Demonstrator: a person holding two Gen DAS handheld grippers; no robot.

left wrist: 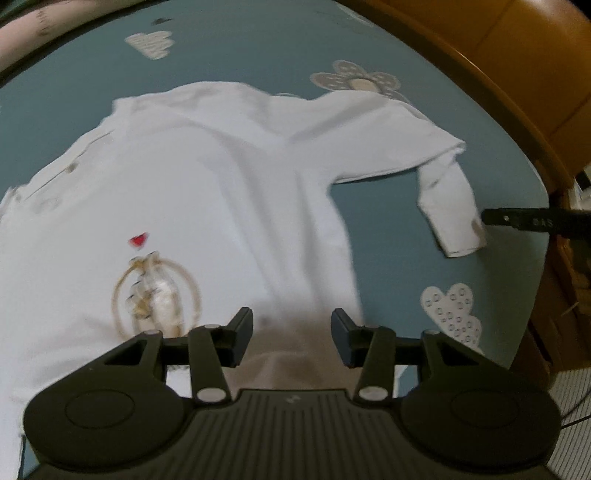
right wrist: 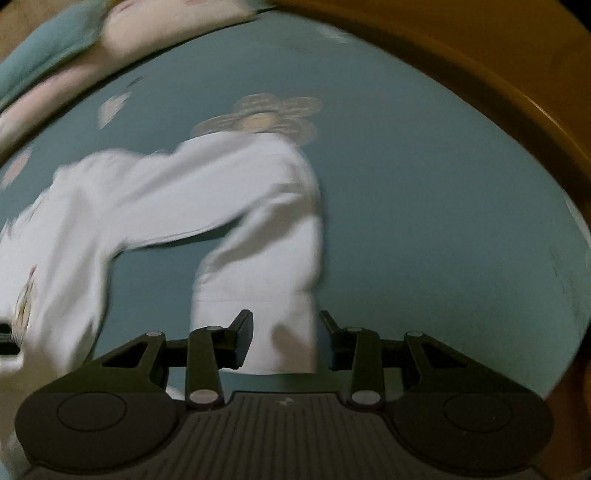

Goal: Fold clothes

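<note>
White long-sleeved shirt (left wrist: 207, 192) lay flat on teal sheet (left wrist: 388, 229), printed front up, one sleeve (left wrist: 447, 206) bent out toward wooden bed frame (left wrist: 517, 85). Your left gripper (left wrist: 291, 338) hung over shirt's side hem, fingers apart, nothing between them. Your right gripper (right wrist: 284, 338) straddled sleeve cuff (right wrist: 273, 332); fingers apart, but blur hid whether pads touched cloth. Bare sheet lay between sleeve and frame; frame edge curved close past that. Pillows (right wrist: 122, 33) bordered far side.
</note>
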